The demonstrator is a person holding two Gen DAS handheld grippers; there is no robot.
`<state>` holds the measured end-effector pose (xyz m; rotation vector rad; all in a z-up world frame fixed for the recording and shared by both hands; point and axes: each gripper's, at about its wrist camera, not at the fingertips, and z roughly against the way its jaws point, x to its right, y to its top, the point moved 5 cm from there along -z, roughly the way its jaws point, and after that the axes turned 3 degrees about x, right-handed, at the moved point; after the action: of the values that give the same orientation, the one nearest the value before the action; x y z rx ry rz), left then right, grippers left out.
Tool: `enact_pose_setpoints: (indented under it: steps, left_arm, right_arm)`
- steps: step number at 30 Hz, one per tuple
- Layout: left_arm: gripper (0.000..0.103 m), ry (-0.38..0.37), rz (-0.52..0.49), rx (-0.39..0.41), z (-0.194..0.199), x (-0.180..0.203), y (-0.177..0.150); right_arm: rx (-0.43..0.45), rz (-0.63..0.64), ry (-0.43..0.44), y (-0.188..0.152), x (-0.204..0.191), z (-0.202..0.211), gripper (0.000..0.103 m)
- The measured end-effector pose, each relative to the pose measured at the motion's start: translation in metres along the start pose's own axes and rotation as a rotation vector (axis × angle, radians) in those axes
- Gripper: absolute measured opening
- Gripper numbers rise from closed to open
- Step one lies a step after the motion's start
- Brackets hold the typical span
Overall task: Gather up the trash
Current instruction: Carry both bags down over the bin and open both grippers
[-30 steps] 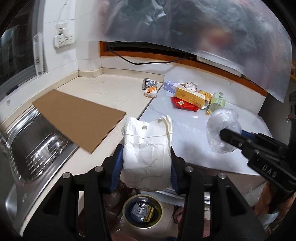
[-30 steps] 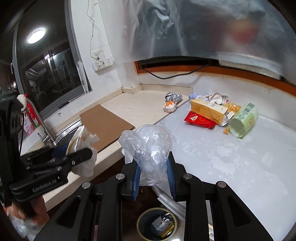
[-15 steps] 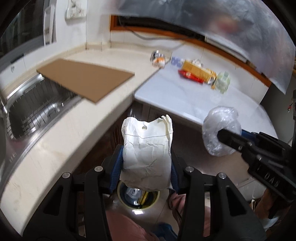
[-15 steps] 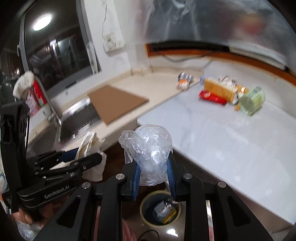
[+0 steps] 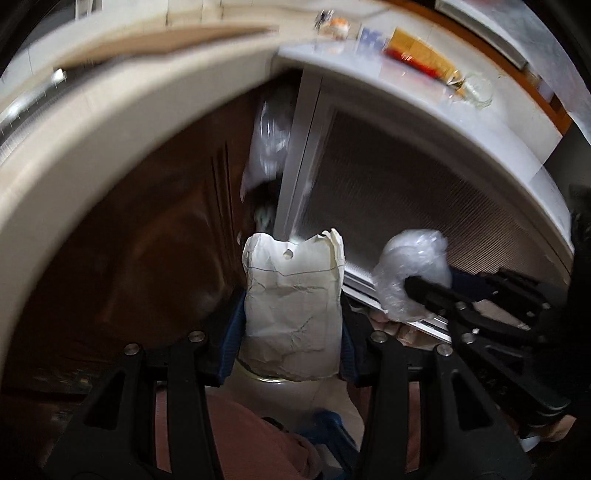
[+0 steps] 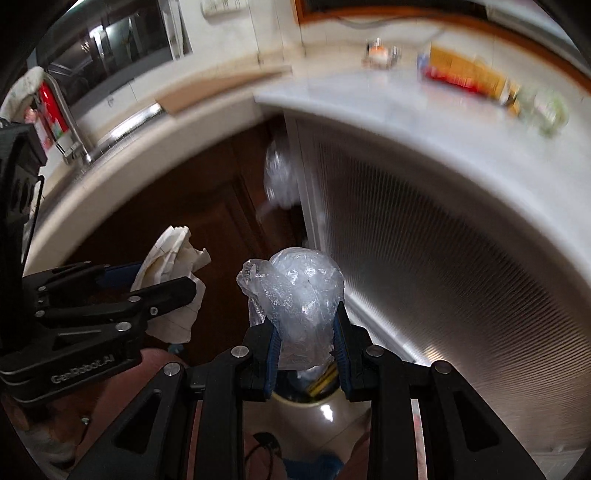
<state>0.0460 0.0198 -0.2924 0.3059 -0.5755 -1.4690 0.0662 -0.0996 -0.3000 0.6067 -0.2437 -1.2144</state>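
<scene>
My left gripper (image 5: 291,328) is shut on a crumpled white paper bag (image 5: 291,306), which stands up between the blue pads. My right gripper (image 6: 306,350) is shut on a wad of clear plastic wrap (image 6: 299,295). Each gripper shows in the other's view: the right gripper (image 5: 417,291) with the plastic wad (image 5: 410,273), the left gripper (image 6: 184,291) with the paper bag (image 6: 173,280). Both point down, below the counter edge. A round trash bin (image 6: 317,402) with litter inside sits on the floor right under the plastic wad; only a sliver of the bin's rim (image 5: 266,378) shows under the paper bag.
A cream counter edge (image 5: 110,122) and a white tabletop (image 5: 480,122) arch overhead. More litter stays up there: a yellow box (image 5: 421,55), a foil ball (image 5: 332,26), a green roll (image 6: 543,110). Dark wood cabinet doors (image 5: 129,240) and a ribbed panel (image 6: 461,277) face me. A clear bag (image 6: 280,173) hangs between them.
Both grippers have dropped from above the counter to below its edge, still shut on the paper bag and the plastic wad. The trash bin now looks larger and sits right under them.
</scene>
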Motion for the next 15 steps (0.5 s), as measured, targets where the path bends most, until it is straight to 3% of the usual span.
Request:
enact_pose_setpoints:
  steps: [6,15]
  left_arm:
    - [0.042,-0.007,0.05,-0.088,-0.061,-0.018,-0.02]
    - [0.042,0.042,0.077,-0.228,-0.133,-0.037,-0.039]
  right_arm:
    - [-0.102,-0.027,-0.008,-0.031,0.014,-0.067,0.025]
    - [-0.246,-0.098,-0.001,-0.057,0.04,-0.141,0.026]
